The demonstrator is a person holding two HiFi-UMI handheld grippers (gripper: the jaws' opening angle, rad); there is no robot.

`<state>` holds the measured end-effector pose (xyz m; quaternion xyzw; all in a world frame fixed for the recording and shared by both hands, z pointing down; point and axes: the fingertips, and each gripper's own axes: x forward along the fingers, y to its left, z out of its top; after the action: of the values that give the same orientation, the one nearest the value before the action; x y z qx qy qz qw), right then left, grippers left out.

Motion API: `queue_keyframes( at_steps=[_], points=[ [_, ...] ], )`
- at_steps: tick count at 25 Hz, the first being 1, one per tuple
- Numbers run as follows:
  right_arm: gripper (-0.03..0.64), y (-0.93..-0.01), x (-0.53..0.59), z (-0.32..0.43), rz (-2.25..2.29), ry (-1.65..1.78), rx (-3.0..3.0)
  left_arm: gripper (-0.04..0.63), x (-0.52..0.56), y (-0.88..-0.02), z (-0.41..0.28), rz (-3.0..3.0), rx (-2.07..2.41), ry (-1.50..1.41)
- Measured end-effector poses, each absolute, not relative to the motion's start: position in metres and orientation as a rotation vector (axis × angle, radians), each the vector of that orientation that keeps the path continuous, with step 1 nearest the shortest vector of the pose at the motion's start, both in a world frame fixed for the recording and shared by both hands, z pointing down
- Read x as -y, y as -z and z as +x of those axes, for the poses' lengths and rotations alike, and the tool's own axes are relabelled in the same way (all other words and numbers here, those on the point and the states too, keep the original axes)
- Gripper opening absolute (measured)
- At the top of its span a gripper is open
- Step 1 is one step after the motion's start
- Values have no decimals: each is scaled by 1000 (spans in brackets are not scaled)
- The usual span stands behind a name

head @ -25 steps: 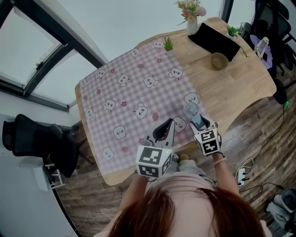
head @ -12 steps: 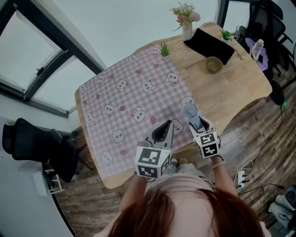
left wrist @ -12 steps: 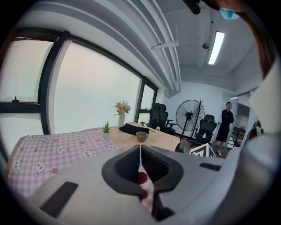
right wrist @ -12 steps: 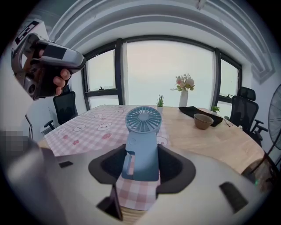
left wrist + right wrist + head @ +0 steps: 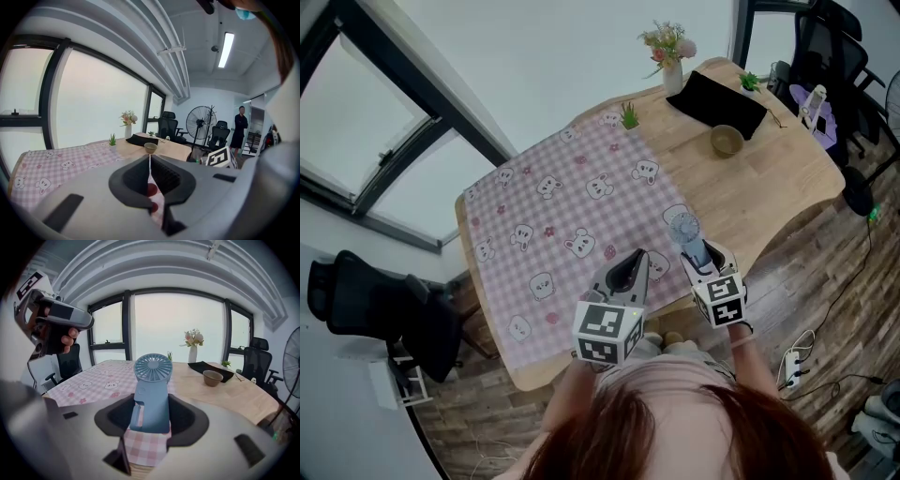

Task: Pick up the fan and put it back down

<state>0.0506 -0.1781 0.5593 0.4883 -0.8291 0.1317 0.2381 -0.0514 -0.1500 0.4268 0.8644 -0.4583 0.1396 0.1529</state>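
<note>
One fan (image 5: pixel 151 392) held upright in right tool (image 5: pixel 150 420); left tool (image 5: pixel 150 161) closed, empty; one bowl (image 5: pixel 727 141), one vase (image 5: pixel 673 79).

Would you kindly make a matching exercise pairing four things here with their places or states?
1 small blue handheld fan
2 round brown bowl
3 white vase of flowers
4 left gripper

A jaws together, empty
B on bare wood beside the black mat
C at the far edge of the wooden table
D gripped by the right gripper

Pairs: 1-D, 2-B, 3-C, 4-A
</note>
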Motion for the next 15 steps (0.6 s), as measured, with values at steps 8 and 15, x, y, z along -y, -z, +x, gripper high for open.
queue_keyframes(
  at_steps=[8, 15],
  points=[
    [212, -529, 177, 52, 1392, -312, 2307, 15, 147, -419, -49, 2510, 1301, -395],
    [212, -508, 174, 54, 1417, -281, 2341, 15, 145, -413, -47, 2538, 1301, -395]
  ],
)
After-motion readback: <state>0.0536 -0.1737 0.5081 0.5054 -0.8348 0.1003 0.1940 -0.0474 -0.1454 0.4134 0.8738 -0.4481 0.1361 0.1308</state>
